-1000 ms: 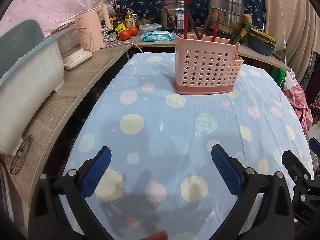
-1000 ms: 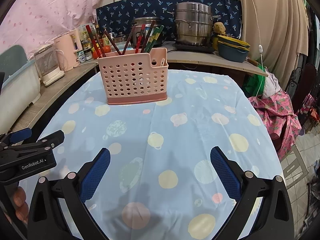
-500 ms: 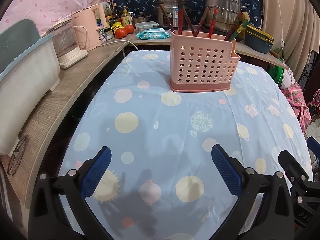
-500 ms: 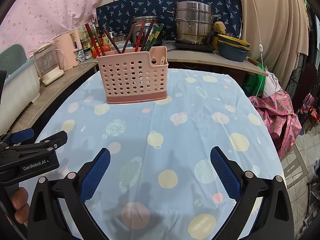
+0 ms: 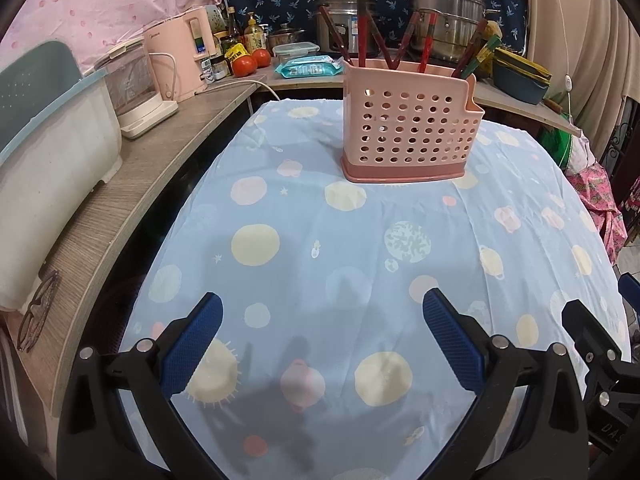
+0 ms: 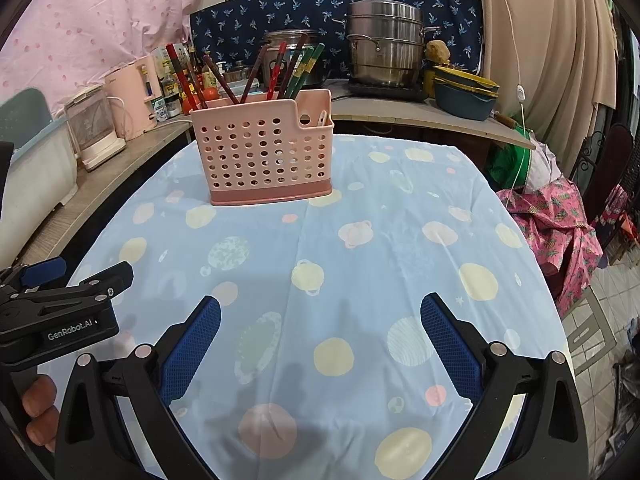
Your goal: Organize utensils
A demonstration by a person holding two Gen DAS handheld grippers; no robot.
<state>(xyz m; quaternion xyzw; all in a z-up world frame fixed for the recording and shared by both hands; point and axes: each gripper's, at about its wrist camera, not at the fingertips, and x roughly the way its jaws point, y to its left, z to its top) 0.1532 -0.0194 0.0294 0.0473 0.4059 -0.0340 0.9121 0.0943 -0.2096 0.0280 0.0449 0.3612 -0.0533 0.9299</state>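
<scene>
A pink perforated utensil holder point(image 5: 408, 128) stands upright on the blue spotted tablecloth point(image 5: 340, 264), far from both grippers; it also shows in the right wrist view point(image 6: 264, 156). Several red, brown and green chopsticks point(image 6: 276, 76) stick out of it, seen too in the left wrist view point(image 5: 362, 20). My left gripper point(image 5: 320, 340) is open and empty over the near part of the table. My right gripper point(image 6: 320, 344) is open and empty beside it. The left gripper's side shows in the right wrist view point(image 6: 60, 304).
A wooden counter point(image 5: 132, 184) runs along the left with a white bin point(image 5: 48, 160), a pink kettle point(image 5: 180, 56) and eyeglasses point(image 5: 38, 316). Steel pots point(image 6: 384, 56), bowls point(image 6: 464, 92), tomatoes point(image 5: 250, 62) stand behind. Pink cloth point(image 6: 560, 224) hangs right.
The left gripper has moved slightly back and to the right, so the holder sits further left in its view. The right gripper has barely moved. Both stay open.
</scene>
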